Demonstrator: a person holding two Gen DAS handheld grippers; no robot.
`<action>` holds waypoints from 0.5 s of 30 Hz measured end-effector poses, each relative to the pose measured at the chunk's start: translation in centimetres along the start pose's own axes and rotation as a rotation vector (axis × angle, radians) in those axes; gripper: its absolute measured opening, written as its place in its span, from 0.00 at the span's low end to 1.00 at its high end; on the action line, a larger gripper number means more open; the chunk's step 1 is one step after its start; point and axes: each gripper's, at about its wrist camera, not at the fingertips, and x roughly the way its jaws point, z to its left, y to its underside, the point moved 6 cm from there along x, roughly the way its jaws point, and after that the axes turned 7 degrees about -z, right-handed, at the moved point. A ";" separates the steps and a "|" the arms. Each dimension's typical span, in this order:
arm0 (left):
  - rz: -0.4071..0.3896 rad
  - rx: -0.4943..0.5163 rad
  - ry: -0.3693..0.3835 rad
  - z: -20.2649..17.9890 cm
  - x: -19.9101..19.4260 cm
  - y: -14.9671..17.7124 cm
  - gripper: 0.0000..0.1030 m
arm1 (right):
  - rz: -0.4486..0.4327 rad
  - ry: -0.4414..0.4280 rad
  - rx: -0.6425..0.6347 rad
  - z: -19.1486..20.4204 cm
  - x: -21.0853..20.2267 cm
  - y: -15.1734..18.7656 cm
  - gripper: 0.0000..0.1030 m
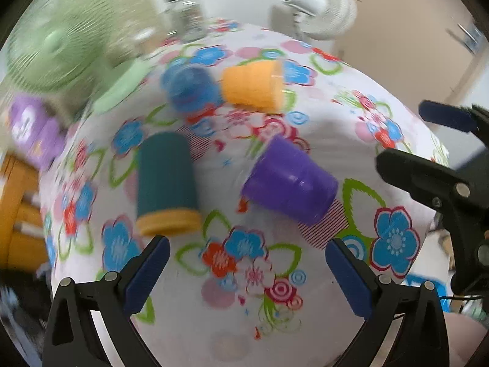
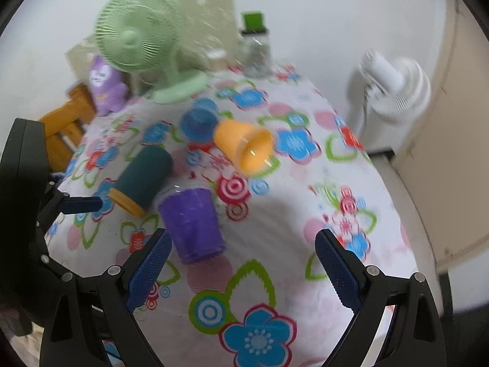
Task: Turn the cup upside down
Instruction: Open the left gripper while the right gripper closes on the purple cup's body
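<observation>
Several cups lie on their sides on a flowered tablecloth [image 1: 305, 116]. A purple cup [image 1: 290, 180] is nearest; it also shows in the right wrist view [image 2: 192, 223]. A dark teal cup with a yellow rim [image 1: 165, 180] lies to its left [image 2: 143, 177]. An orange cup [image 1: 253, 85] and a blue cup [image 1: 189, 88] lie farther back [image 2: 244, 146] [image 2: 198, 119]. My left gripper [image 1: 247, 269] is open and empty, short of the cups. My right gripper [image 2: 244, 263] is open and empty, its left finger close beside the purple cup.
A green fan [image 2: 137, 30], a purple toy [image 2: 107, 85] and a clear jar with a green lid [image 2: 255, 46] stand at the table's back. A white fan [image 2: 394, 88] stands off the right edge. A wooden chair [image 2: 67, 125] is at the left.
</observation>
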 end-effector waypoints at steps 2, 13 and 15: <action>0.015 -0.086 -0.025 0.6 -0.5 0.8 1.00 | -0.036 -0.043 -0.044 0.4 -0.2 0.1 0.93; 0.009 -0.359 -0.141 0.5 -1.6 4.9 1.00 | -0.192 -0.134 -0.210 1.8 0.0 1.5 0.93; -0.005 -0.359 -0.135 0.3 -1.5 5.4 1.00 | -0.201 -0.147 -0.221 2.2 0.2 1.9 0.93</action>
